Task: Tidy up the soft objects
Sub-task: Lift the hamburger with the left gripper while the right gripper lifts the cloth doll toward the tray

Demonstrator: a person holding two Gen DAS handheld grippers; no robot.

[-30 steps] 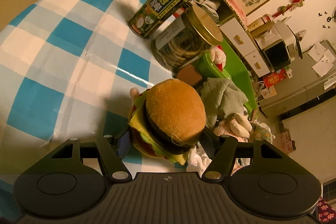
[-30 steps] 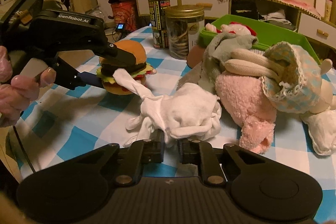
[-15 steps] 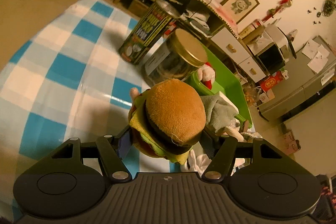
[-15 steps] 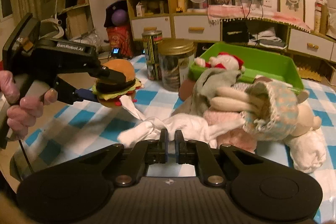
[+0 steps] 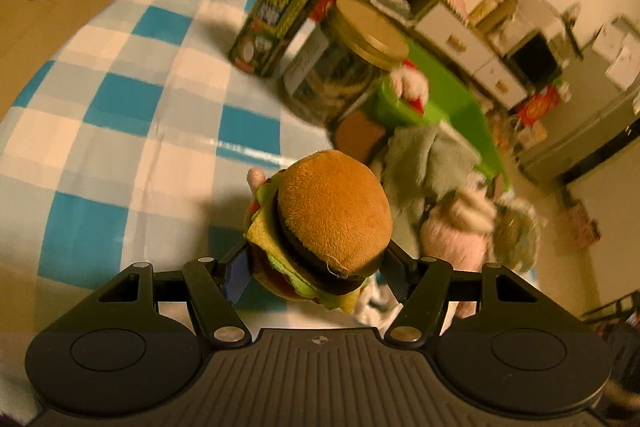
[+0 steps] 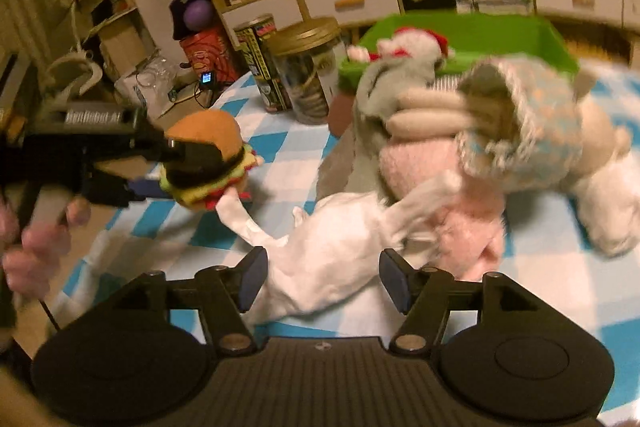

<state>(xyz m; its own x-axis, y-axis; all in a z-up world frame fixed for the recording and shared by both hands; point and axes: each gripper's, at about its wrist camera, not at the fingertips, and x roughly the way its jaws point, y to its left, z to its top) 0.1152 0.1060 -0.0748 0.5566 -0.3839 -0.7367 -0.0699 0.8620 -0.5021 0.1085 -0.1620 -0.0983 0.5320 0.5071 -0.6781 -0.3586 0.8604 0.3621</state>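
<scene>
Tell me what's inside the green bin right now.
In the green bin, one red-and-white plush shows at its near corner. The grey plush and pile in front hide the rest of the bin floor.

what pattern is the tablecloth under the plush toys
Blue and white checks on the tablecloth, clearest in the left wrist view.

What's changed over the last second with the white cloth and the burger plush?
The right gripper has let go of the white cloth: its jaws, pinched shut on it before, are opening, and the cloth lies loose between them, stretched out toward the pink plush. The left gripper stays clamped on the burger plush, lifted off the checked tablecloth. The green bin, jar and can have not moved.
</scene>
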